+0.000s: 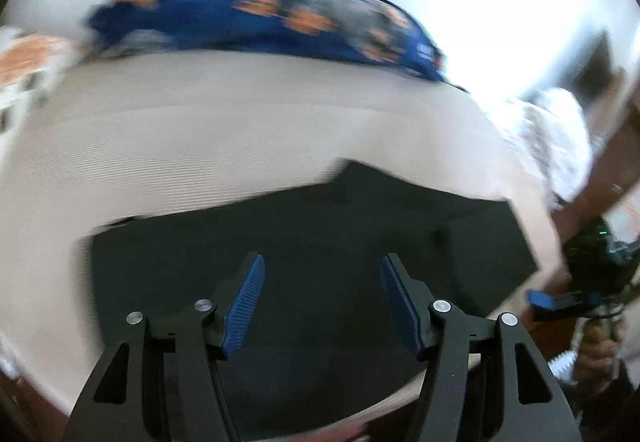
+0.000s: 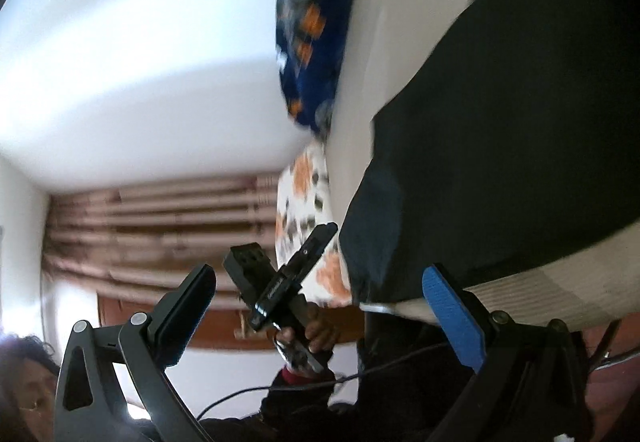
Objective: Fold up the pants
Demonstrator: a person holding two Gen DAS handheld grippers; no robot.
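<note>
both claws stand wide and empty, left claw (image 1: 322, 306) above the dark pants (image 1: 320, 234), right claw (image 2: 328, 318) with the pants (image 2: 500, 122) at its 1 o'clock; risk: the released fold may slip on the bed (image 1: 200, 130).

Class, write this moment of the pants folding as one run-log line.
left gripper: open, empty | right gripper: open, empty | dark pants: flat on beige bed cover, folded | view: blurred

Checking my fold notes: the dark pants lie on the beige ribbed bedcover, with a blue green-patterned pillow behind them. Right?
Not quite. The blue pillow has orange patches, not green, as the left wrist view shows. The dark pants do lie on the beige ribbed bedcover.
</note>
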